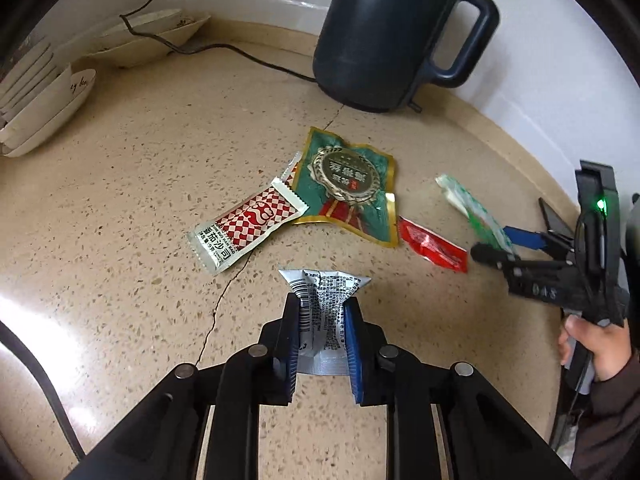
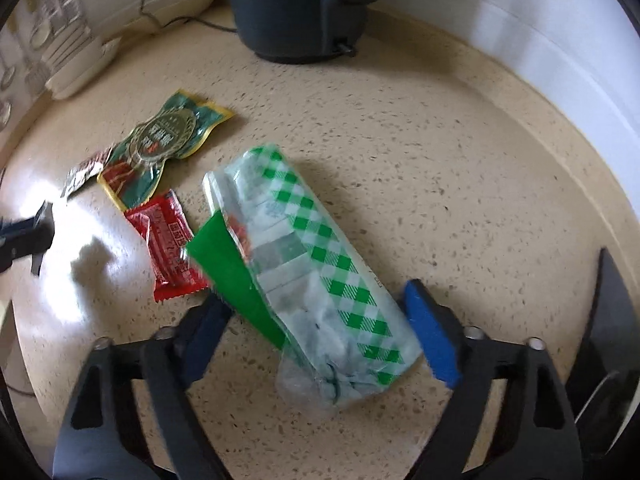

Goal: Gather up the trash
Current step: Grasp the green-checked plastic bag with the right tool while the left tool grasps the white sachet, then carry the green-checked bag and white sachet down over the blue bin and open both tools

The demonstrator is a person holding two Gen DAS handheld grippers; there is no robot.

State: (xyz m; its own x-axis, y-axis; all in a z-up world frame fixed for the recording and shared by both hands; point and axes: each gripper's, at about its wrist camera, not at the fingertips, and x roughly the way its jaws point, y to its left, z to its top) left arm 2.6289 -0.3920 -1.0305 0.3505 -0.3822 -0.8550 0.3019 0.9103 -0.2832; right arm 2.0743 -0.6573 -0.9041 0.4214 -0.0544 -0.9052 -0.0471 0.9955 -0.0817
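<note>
The left gripper (image 1: pixel 323 320) is clenched on a crumpled silver sachet (image 1: pixel 325 292), its barcode side squeezed between the pads and its top flaring out above them, clear of the speckled countertop (image 1: pixel 132 184). The right gripper (image 2: pixel 320 328) stands released, its fingers straddling a green-checked plastic wrapper (image 2: pixel 320 264) that lies flat on the counter; the blue pad sits just beside the wrapper's edge, and the far finger looks close to the green flap, though blur hides whether either touches.

Taking the dark kettle (image 1: pixel 384 36) as landmark: in front of it lies a green-and-gold foil packet (image 1: pixel 348 184), to its left a red-checked ketchup sachet (image 1: pixel 248 232), and to its right a small red sachet (image 1: pixel 432 248), just beside the checked wrapper.

The step in hand appears to be a two-handed pickup: one piece secured, the second lined up. Next, the right fingers likely need to close on the thin wrapper without sliding it, then lift.
</note>
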